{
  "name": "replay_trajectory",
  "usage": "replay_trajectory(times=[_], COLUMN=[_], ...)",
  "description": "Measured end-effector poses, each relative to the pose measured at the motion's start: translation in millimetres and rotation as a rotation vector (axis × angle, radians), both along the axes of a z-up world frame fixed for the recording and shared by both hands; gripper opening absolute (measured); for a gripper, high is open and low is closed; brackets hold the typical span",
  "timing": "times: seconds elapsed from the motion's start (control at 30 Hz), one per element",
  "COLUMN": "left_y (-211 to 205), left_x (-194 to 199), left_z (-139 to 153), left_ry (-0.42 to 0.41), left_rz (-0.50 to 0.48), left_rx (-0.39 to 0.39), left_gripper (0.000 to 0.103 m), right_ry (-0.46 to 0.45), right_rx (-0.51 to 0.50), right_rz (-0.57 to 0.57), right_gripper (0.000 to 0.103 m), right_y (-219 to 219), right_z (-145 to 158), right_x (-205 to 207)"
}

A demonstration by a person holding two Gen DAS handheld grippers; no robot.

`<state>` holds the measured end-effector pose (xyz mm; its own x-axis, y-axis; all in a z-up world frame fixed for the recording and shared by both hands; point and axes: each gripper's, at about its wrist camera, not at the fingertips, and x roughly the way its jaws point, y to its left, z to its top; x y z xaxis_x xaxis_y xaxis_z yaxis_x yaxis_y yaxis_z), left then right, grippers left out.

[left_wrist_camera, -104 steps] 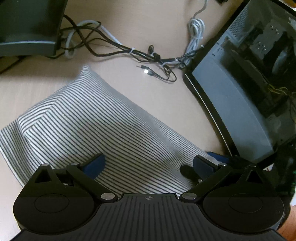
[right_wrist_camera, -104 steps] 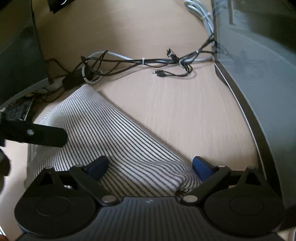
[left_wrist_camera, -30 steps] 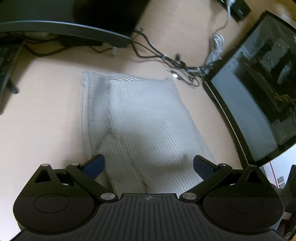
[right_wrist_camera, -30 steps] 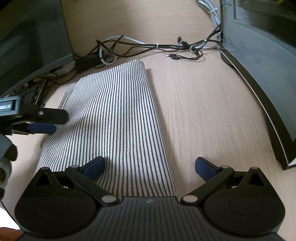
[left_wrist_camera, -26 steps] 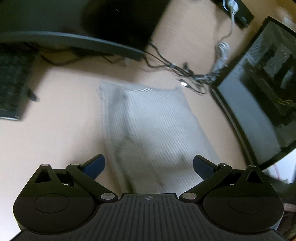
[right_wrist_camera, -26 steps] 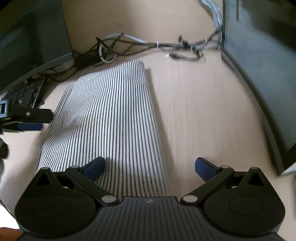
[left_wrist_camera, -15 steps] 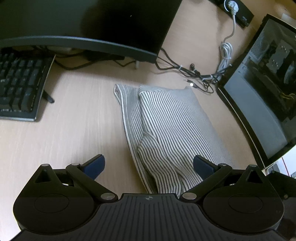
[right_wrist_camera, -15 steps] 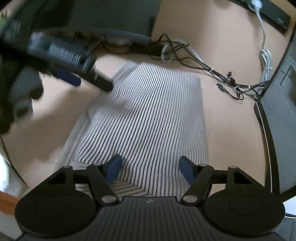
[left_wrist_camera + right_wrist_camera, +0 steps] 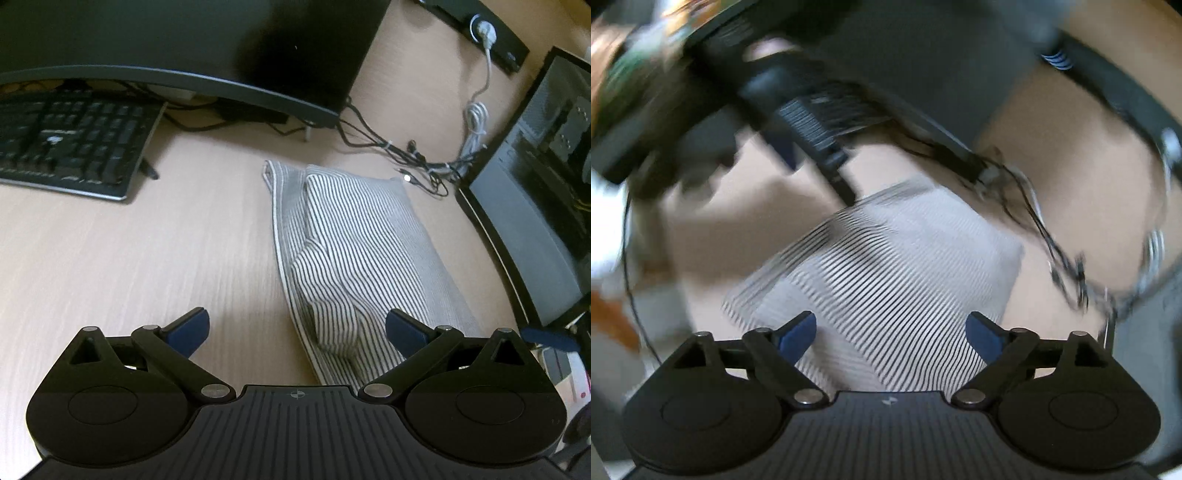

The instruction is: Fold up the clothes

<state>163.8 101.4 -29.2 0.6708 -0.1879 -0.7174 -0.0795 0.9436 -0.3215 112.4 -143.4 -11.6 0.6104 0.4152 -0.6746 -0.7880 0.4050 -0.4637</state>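
Observation:
A folded black-and-white striped garment (image 9: 354, 254) lies on the light wooden desk (image 9: 129, 266), a narrow bundle running from near me toward the cables. My left gripper (image 9: 295, 328) is open and empty, above the desk, with the garment's near end by its right finger. In the blurred right wrist view the same garment (image 9: 886, 284) lies below my right gripper (image 9: 890, 332), which is open and empty. The left gripper's dark body (image 9: 812, 133) shows beyond it, blurred.
A black keyboard (image 9: 70, 147) sits at the far left under a curved monitor (image 9: 177, 48). A tangle of cables (image 9: 413, 155) lies behind the garment. A dark PC case (image 9: 535, 206) stands at the right. A power strip (image 9: 484, 26) is at the back.
Both grippers have let the garment lie and pulled back and up. The left view has swung left, bringing the keyboard into sight. The right gripper is moving fast and has opened wider again.

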Motion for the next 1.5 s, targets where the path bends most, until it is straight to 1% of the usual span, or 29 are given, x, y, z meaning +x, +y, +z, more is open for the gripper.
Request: replay_trajectory(times=[0.07, 0.13, 0.23, 0.3, 0.37, 0.4, 0.43, 0.47, 0.57, 0.67, 0.7, 0.73, 0.77, 0.8, 0.87, 0.93, 1.0, 1.03, 1.07, 1.1, 1.17, 1.2, 1.23, 1.27, 1.33, 1.37, 1.43, 1.5], left_y=[2, 7, 19, 24, 27, 24, 22, 17, -7, -36, -45, -54, -63, -74, -97, -115, -123, -126, -127, -125, -112, -103, -94, -84, -68, -62, -50, -38], left_x=[-12, -27, -48, -61, -73, -77, -81, -86, -94, -96, -94, -93, -90, -88, -82, -74, -62, -57, -53, -50, -46, -45, -44, -43, -39, -39, -38, -36], left_z=[5, 7, 8, 9, 12, 14, 16, 18, 22, 20, 17, 14, 10, 4, -9, -24, -33, -38, -38, -35, -24, -19, -15, -12, -9, -8, -5, 0], left_ry=[-0.013, -0.023, -0.016, -0.018, -0.03, -0.044, -0.059, -0.083, -0.147, -0.198, -0.214, -0.229, -0.249, -0.279, -0.339, -0.39, -0.404, -0.41, -0.402, -0.389, -0.355, -0.332, -0.309, -0.279, -0.209, -0.186, -0.174, -0.174], left_rz=[0.025, 0.061, 0.135, 0.171, 0.187, 0.169, 0.149, 0.102, -0.082, -0.276, -0.327, -0.377, -0.434, -0.492, -0.603, -0.696, -0.772, -0.81, -0.833, -0.845, -0.828, -0.815, -0.8, -0.784, -0.758, -0.745, -0.705, -0.658], left_rx=[0.009, 0.014, 0.024, 0.03, 0.039, 0.049, 0.06, 0.078, 0.17, 0.326, 0.367, 0.407, 0.451, 0.515, 0.656, 0.768, 0.798, 0.811, 0.801, 0.763, 0.623, 0.546, 0.469, 0.391, 0.299, 0.287, 0.3, 0.311], left_gripper=[0.103, 0.103, 0.103, 0.103, 0.103, 0.103, 0.103, 0.103, 0.103, 0.103, 0.103, 0.103, 0.103, 0.103, 0.103, 0.103, 0.103, 0.103, 0.103, 0.103, 0.103, 0.103, 0.103, 0.103, 0.103, 0.103, 0.103, 0.103], right_ry=[-0.059, -0.091, -0.152, -0.204, -0.209, -0.165, -0.083, 0.005, 0.285, 0.563, 0.629, 0.677, 0.71, 0.731, 0.753, 0.754, 0.755, 0.742, 0.707, 0.667, 0.581, 0.52, 0.465, 0.413, 0.328, 0.295, 0.261, 0.246], right_rx=[-0.083, -0.127, -0.157, -0.144, -0.142, -0.14, -0.121, -0.096, 0.095, 0.298, 0.351, 0.387, 0.413, 0.428, 0.444, 0.445, 0.444, 0.436, 0.415, 0.39, 0.334, 0.293, 0.255, 0.218, 0.166, 0.142, 0.112, 0.09], right_rz=[0.099, 0.176, 0.255, 0.296, 0.316, 0.308, 0.272, 0.228, 0.045, -0.147, -0.192, -0.222, -0.247, -0.26, -0.28, -0.3, -0.322, -0.329, -0.318, -0.301, -0.26, -0.224, -0.19, -0.154, -0.086, -0.056, 0.009, 0.075], right_gripper=[0.09, 0.09, 0.088, 0.086, 0.079, 0.061, 0.041, 0.041, 0.035, 0.03, 0.026, 0.021, 0.02, 0.02, 0.02, 0.02, 0.02, 0.02, 0.02, 0.02, 0.024, 0.031, 0.043, 0.048, 0.058, 0.061, 0.075, 0.08], right_y=[-3, -5, -3, -1, 4, 10, 14, 17, 7, -5, -13, -20, -25, -28, -29, -26, -22, -19, -15, -12, -4, 1, 4, 8, 13, 16, 23, 28], right_z=[-16, -29, -45, -50, -52, -50, -45, -39, -18, 3, 5, 5, 6, 6, 5, 4, 3, 2, 2, 3, 4, 3, 1, -2, -9, -13, -18, -23], right_x=[-13, -21, -25, -23, -20, -16, -11, -7, 34, 78, 88, 94, 99, 102, 103, 103, 104, 103, 98, 93, 80, 71, 63, 55, 42, 37, 29, 21])
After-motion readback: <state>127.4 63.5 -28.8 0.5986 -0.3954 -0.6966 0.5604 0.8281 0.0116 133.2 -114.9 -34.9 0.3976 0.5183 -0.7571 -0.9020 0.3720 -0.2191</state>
